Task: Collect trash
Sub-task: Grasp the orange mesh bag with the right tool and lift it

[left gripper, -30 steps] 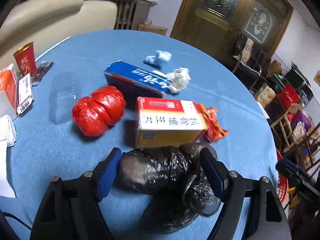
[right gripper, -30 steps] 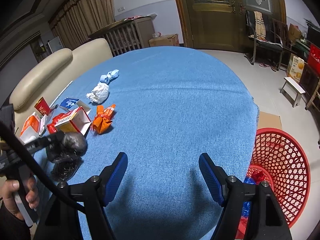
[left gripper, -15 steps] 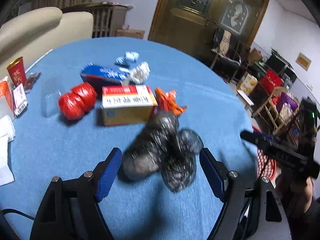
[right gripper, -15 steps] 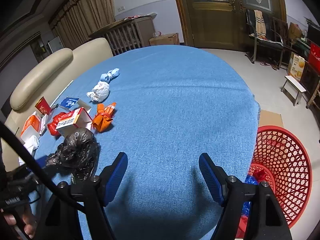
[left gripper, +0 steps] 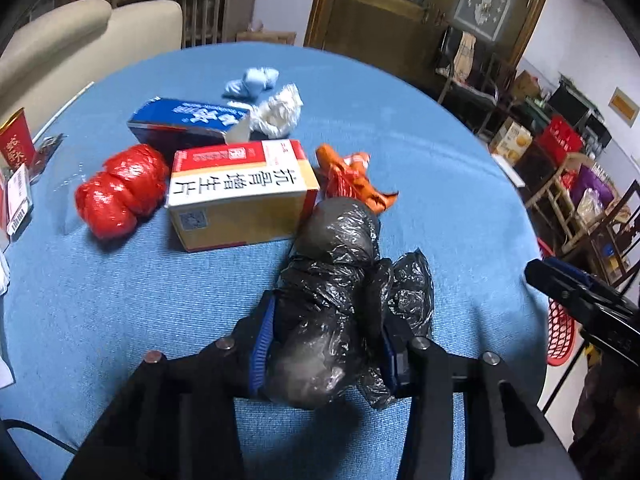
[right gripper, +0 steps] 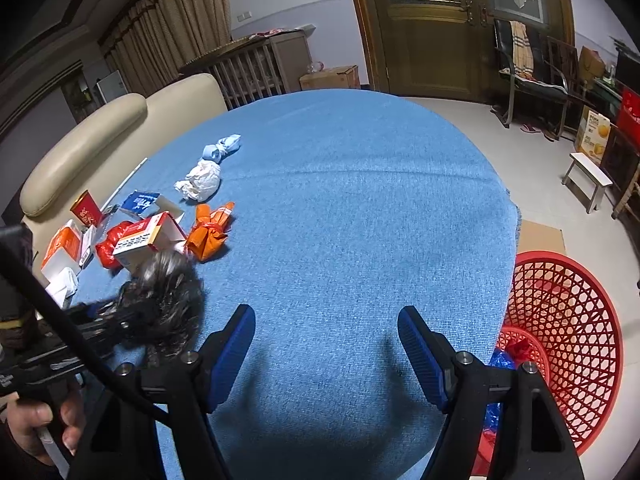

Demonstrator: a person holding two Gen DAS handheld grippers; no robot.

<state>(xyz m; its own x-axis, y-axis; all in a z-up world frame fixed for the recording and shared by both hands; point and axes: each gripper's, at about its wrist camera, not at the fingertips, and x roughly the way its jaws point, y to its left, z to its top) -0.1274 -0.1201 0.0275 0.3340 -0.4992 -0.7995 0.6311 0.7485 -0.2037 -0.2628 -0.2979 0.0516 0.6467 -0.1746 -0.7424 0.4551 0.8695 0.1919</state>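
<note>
A crumpled black plastic bag [left gripper: 336,280] sits between the blue pads of my left gripper [left gripper: 326,320]. Its jaws are closing and both pads press into the bag. The right wrist view shows the same bag [right gripper: 168,288] blurred, low at the left, just over the blue tablecloth [right gripper: 360,200]. My right gripper [right gripper: 324,316] stands open above bare cloth near the table's near edge, with nothing between its fingers. More trash lies behind the bag: a yellow and red box [left gripper: 240,192], a red bag [left gripper: 120,190], an orange bag [left gripper: 348,176], a blue box [left gripper: 184,120] and white paper [left gripper: 280,114].
A red mesh basket [right gripper: 568,320] stands on the floor to the right of the table, with a smaller red basket [right gripper: 516,348] and blue scraps inside. Small boxes and a red cup [right gripper: 86,208] crowd the table's left edge. A beige sofa [right gripper: 100,140] lies beyond.
The left gripper's jaws have closed from wide apart onto the black bag, squeezing it narrow. The left gripper shifted a little across the table. The right gripper has kept still.
</note>
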